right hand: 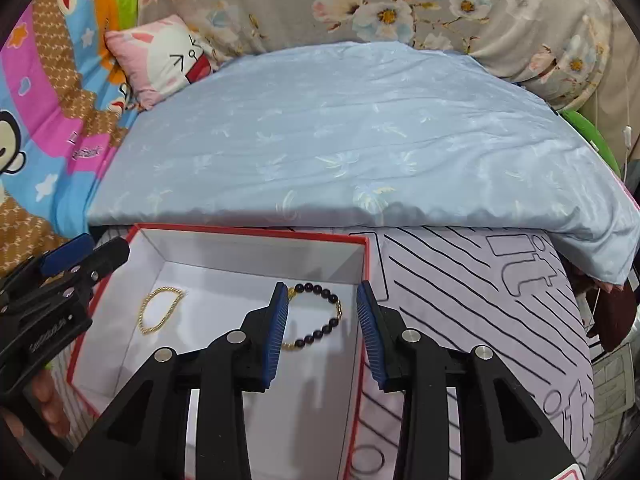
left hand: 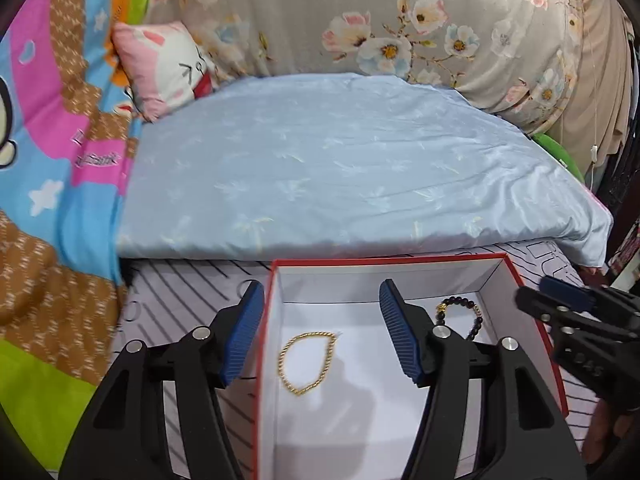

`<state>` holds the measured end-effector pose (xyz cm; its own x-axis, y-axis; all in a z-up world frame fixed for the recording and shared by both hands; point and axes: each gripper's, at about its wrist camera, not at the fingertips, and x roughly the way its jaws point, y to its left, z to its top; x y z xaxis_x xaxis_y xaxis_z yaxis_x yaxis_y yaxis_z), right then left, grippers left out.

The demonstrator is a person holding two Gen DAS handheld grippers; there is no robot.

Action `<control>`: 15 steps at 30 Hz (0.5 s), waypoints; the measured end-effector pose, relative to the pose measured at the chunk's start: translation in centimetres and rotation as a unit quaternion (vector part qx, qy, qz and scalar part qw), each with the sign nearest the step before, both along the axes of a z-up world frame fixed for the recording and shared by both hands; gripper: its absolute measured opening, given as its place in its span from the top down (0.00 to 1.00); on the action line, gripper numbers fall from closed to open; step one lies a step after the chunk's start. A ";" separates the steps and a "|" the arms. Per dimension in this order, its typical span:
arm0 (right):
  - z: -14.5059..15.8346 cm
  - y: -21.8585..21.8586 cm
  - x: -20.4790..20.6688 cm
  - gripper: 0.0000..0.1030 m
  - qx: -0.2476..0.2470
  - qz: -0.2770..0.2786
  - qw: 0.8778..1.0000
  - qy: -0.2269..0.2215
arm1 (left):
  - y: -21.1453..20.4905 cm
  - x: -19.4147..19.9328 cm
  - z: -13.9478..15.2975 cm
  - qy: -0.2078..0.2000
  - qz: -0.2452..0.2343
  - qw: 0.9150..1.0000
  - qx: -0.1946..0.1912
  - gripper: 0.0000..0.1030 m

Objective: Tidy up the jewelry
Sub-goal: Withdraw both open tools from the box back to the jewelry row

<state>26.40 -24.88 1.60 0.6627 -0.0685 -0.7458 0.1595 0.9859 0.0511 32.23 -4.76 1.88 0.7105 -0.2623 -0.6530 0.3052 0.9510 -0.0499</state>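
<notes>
A red-edged box with a white inside (left hand: 276,320) (right hand: 248,236) lies on the striped sheet. In it lie a gold chain bracelet (left hand: 307,362) (right hand: 160,314) on the left and a dark bead bracelet with gold parts (left hand: 464,316) (right hand: 320,316) on the right. My left gripper (left hand: 320,330) is open and empty, straddling the box's left wall above the gold chain. My right gripper (right hand: 322,332) is open and empty, straddling the box's right wall, over the bead bracelet. Each gripper also shows at the edge of the other view (left hand: 568,304) (right hand: 80,258).
A folded light blue quilt (left hand: 340,168) (right hand: 352,140) lies just behind the box. A pink cartoon pillow (left hand: 168,64) and a colourful blanket (left hand: 48,152) are at the left. Floral bedding (left hand: 400,20) is at the back. A thin ring (right hand: 368,460) lies on the striped sheet (right hand: 480,320).
</notes>
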 end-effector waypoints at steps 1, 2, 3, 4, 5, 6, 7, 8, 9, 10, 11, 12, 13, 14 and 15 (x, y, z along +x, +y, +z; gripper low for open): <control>0.2 0.0 -0.7 0.65 -0.002 0.001 1.000 -0.002 | 0.4 -0.7 0.3 -0.004 0.006 1.000 0.002 0.44; 0.5 0.0 -1.7 0.65 -0.003 0.001 1.000 -0.004 | 0.8 -1.3 0.5 -0.004 0.012 1.000 0.002 0.44; 0.7 -0.1 -2.7 0.65 0.001 0.000 1.000 -0.007 | 1.2 -2.0 0.6 -0.002 0.017 1.000 0.001 0.44; 0.8 -0.1 -3.5 0.65 0.006 0.001 1.000 -0.007 | 1.4 -2.5 0.7 0.000 0.022 1.000 0.003 0.44; 1.0 -0.1 -4.4 0.65 0.010 0.002 1.000 -0.006 | 1.7 -3.2 0.7 0.002 0.027 1.000 0.006 0.44; 1.0 0.1 -5.2 0.65 0.009 0.002 1.000 -0.005 | 2.2 -4.0 0.8 0.001 0.034 0.999 0.009 0.44; 1.1 0.3 -6.0 0.65 0.006 0.002 1.000 -0.005 | 2.5 -4.7 0.8 0.000 0.039 0.999 0.010 0.44; 1.1 0.5 -6.9 0.65 0.002 0.003 1.000 -0.003 | 2.7 -5.4 0.9 0.001 0.044 0.999 0.014 0.44; 1.1 0.8 -7.7 0.65 0.003 0.004 1.000 -0.001 | 2.9 -6.2 0.8 0.001 0.048 0.999 0.017 0.44; 1.0 0.9 -8.4 0.65 0.006 0.007 1.000 0.002 | 3.1 -7.0 0.8 0.002 0.050 0.999 0.020 0.44; 0.9 1.2 -9.4 0.65 0.009 0.011 1.000 0.004 | 3.4 -7.8 0.9 0.004 0.053 0.998 0.021 0.44; 0.9 1.4 -10.1 0.65 0.009 0.013 1.000 0.005 | 3.5 -8.5 0.8 0.006 0.053 0.998 0.020 0.44; 0.8 1.7 -10.9 0.65 0.007 0.015 1.000 0.007 | 3.8 -9.4 0.7 0.011 0.053 0.998 0.018 0.44; 0.7 1.9 -11.7 0.65 0.006 0.017 1.000 0.009 | 3.9 -10.1 0.6 0.015 0.054 0.998 0.017 0.44; 0.6 2.1 -12.4 0.65 0.007 0.019 1.000 0.011 | 4.1 -10.8 0.4 0.021 0.055 0.998 0.015 0.44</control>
<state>14.03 -22.74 2.25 0.6485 -0.0334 -0.7605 0.1237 0.9904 0.0620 21.44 -0.63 2.30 0.7061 -0.1649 -0.6887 0.1977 0.9797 -0.0319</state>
